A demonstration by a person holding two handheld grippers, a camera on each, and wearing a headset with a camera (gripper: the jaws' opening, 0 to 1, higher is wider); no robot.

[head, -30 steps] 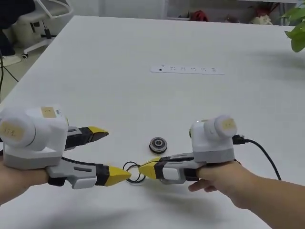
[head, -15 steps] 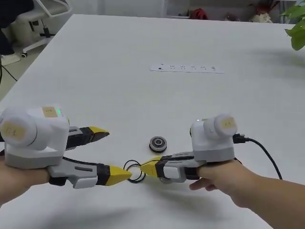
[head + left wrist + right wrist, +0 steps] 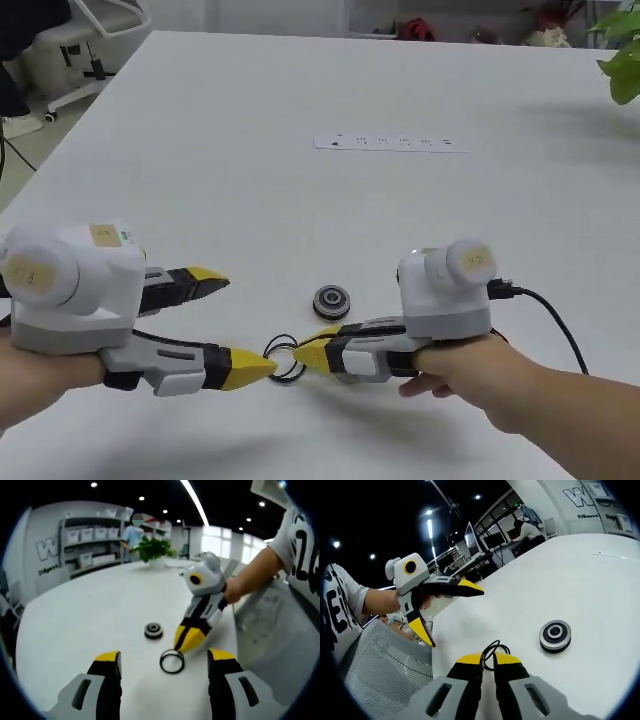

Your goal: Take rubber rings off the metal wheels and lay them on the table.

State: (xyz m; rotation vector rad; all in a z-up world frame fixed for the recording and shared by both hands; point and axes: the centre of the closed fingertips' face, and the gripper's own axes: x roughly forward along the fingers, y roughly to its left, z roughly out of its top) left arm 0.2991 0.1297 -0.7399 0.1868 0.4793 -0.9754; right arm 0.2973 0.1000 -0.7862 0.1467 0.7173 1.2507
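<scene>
The thin black rubber ring [image 3: 161,662] is held pinched at the tip of the clenched right gripper [image 3: 487,659], low on the white table [image 3: 300,200] before the wide-open left gripper [image 3: 245,325], with the small round metal wheel [image 3: 331,301] just beyond, so the laying-down step is judged in hand and a release is called for.

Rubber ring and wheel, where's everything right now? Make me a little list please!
rubber ring: pinched in the right gripper's shut jaws, down at the table
metal wheel: lying flat on the table, apart from the rubber ring
left gripper: jaws open, holding nothing, pointing toward the rubber ring
</scene>
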